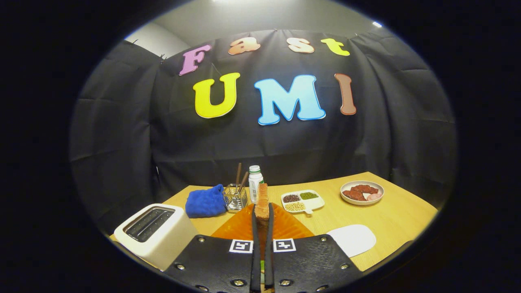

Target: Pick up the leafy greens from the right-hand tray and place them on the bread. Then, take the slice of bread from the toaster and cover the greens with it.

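Hand-held gripper [262,211] clamping one bread slice [262,198], one toaster [156,232], two slots

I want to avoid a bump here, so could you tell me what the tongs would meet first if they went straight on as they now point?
Probably the white plastic bottle. The tongs, shut on the upright toasted bread slice, point at it beyond the orange ribbed mat, though depth is hard to judge.
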The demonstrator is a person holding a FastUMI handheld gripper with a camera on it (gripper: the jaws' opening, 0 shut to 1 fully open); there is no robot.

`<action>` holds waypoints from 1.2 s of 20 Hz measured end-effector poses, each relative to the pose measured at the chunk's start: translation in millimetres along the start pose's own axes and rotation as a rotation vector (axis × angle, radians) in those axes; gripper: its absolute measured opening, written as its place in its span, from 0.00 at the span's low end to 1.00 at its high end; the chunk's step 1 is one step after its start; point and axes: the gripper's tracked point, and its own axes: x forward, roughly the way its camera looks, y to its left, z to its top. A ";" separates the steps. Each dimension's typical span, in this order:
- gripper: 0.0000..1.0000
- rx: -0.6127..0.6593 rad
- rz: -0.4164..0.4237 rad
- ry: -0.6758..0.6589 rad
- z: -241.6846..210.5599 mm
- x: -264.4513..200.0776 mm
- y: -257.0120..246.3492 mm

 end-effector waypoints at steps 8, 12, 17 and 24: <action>0.04 -0.083 0.032 0.012 -33.2 13.6 19.9; 0.04 -0.048 0.078 0.027 -43.0 15.5 37.1; 0.04 -0.018 0.092 0.038 -62.2 16.9 47.8; 0.04 -0.024 0.077 0.094 -83.9 23.8 31.7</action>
